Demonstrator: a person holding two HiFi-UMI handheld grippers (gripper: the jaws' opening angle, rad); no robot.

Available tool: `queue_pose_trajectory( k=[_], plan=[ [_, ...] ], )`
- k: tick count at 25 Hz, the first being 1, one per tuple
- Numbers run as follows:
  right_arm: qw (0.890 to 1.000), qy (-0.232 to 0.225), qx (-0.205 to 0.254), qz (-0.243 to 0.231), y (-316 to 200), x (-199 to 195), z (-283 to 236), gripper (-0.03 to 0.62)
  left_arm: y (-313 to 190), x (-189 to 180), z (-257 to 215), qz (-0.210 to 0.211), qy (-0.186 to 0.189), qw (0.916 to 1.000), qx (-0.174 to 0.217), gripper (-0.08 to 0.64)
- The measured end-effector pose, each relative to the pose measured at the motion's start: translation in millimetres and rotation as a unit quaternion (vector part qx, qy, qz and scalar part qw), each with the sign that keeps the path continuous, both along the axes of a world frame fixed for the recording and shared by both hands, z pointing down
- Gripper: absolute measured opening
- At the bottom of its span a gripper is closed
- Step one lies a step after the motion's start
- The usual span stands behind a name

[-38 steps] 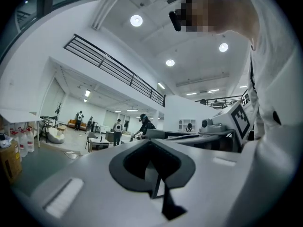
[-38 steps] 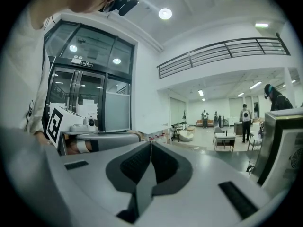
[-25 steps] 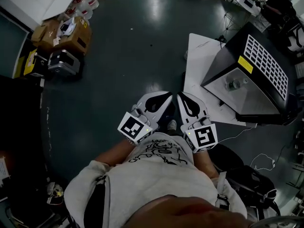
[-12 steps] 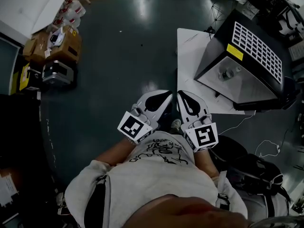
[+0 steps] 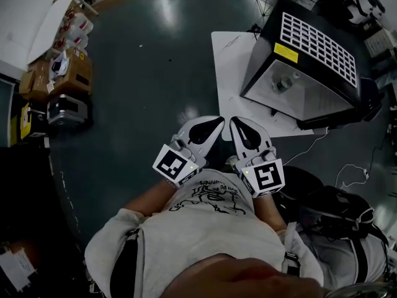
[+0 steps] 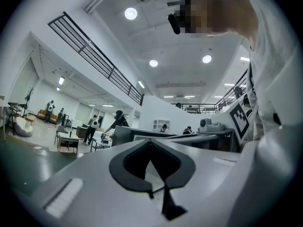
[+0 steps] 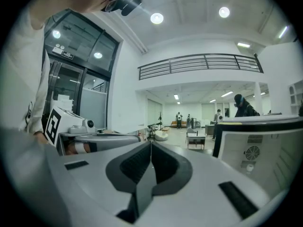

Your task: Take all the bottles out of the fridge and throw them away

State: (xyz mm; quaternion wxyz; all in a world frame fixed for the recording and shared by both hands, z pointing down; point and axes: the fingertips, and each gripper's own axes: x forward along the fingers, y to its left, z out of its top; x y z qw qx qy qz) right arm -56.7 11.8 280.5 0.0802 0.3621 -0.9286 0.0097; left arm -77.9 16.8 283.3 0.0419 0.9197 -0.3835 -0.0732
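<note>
A small black fridge [image 5: 310, 48] with a white grid panel on top stands on a white sheet [image 5: 228, 73] at the upper right of the head view. Through its pale front I make out a small bottle [image 5: 283, 82]. My left gripper [image 5: 218, 122] and right gripper [image 5: 234, 122] are held side by side close to my chest, tips pointing away, well short of the fridge. Both are shut with nothing between the jaws, as the left gripper view [image 6: 150, 142] and the right gripper view [image 7: 151, 144] confirm. The fridge [image 7: 258, 148] fills the right edge of the right gripper view.
Cardboard boxes [image 5: 69, 73] and a black case [image 5: 62, 110] sit on the dark floor at the left. A black bag [image 5: 338, 211] and a white cable [image 5: 355, 171] lie to my right. Several people stand far off in the hall.
In the head view the fridge and its white sheet have shifted up and to the left, and the boxes have slid further left. Both grippers stay shut in front of my chest.
</note>
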Motion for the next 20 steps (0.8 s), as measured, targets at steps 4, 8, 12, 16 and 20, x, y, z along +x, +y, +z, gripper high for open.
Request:
queue_pose_trajectory(
  k=[4, 8, 12, 16, 20],
  plan=[
    [1.0, -0.001, -0.005, 0.022, -1, 22, 0, 0.012, -3, 21, -2, 0.017, 0.002, 0.9998, 0.002, 0.008],
    [0.999, -0.001, -0.002, 0.038, -1, 44, -3, 0.012, -2, 43, -2, 0.035, 0.004, 0.9993, -0.013, 0.008],
    [0.999, -0.001, 0.001, 0.052, -2, 67, -4, 0.012, -5, 63, -5, 0.046, 0.003, 0.9989, 0.006, 0.008],
    [0.998, -0.001, 0.0, 0.066, -3, 88, -5, 0.012, -7, 84, -7, 0.06, 0.003, 0.9982, 0.007, 0.008],
    [0.997, -0.001, 0.002, 0.076, -6, 108, -8, 0.012, -12, 106, -10, 0.072, 0.003, 0.9974, 0.008, 0.008]
  ],
)
